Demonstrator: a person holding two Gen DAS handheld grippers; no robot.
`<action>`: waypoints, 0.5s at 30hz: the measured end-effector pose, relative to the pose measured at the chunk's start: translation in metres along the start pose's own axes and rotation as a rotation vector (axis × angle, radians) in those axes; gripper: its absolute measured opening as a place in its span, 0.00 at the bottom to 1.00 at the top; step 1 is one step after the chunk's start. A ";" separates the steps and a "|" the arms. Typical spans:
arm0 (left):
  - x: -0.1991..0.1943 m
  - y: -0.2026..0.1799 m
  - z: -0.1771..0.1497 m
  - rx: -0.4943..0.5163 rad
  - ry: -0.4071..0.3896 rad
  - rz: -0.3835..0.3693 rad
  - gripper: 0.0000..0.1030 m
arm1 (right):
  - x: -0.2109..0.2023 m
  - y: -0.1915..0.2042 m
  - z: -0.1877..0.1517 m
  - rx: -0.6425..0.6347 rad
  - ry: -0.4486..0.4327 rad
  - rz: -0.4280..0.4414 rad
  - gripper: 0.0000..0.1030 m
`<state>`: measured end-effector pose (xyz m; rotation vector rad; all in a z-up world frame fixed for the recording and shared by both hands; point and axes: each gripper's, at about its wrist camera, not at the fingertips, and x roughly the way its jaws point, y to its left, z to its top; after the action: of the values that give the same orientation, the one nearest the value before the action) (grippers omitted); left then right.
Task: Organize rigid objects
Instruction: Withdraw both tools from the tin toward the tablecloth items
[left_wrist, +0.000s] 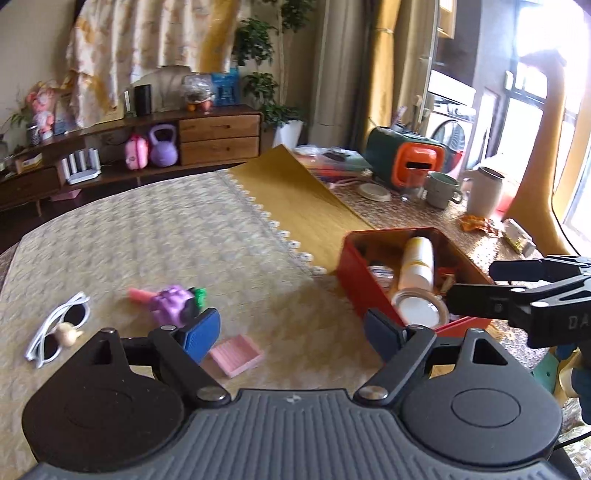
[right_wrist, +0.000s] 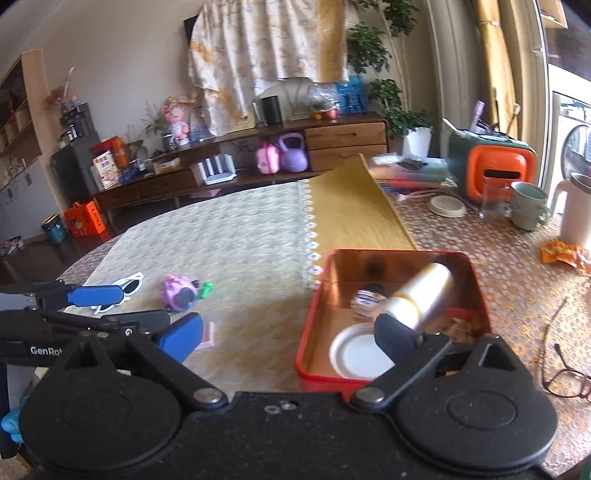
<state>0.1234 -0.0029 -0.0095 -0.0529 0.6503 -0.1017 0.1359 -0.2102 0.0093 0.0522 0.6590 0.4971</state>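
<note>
Red tin (right_wrist: 476, 288) unlabelled; left gripper (right_wrist: 147, 314) reads "GenRo" — jaws apart.

Both the left gripper (left_wrist: 291, 332) and right gripper (right_wrist: 290, 334) are held angled downward, jaws spread wide, nothing gripped.

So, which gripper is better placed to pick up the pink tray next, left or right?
Probably the left gripper. Its jaws are open and empty, and the pink tray lies just past its blue pad. The right gripper, also open and empty, hangs at the red tin, farther from the tray.
</note>
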 end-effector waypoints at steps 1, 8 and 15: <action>-0.002 0.006 -0.002 -0.010 0.000 0.007 0.90 | 0.001 0.004 0.000 -0.008 0.000 0.008 0.97; -0.011 0.049 -0.010 -0.108 -0.011 0.046 0.92 | 0.014 0.035 0.000 -0.068 0.017 0.073 0.97; -0.014 0.077 -0.018 -0.121 -0.038 0.119 0.92 | 0.031 0.063 0.000 -0.110 0.046 0.118 0.97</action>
<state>0.1078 0.0752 -0.0215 -0.1319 0.6196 0.0536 0.1300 -0.1406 0.0042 -0.0245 0.6751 0.6495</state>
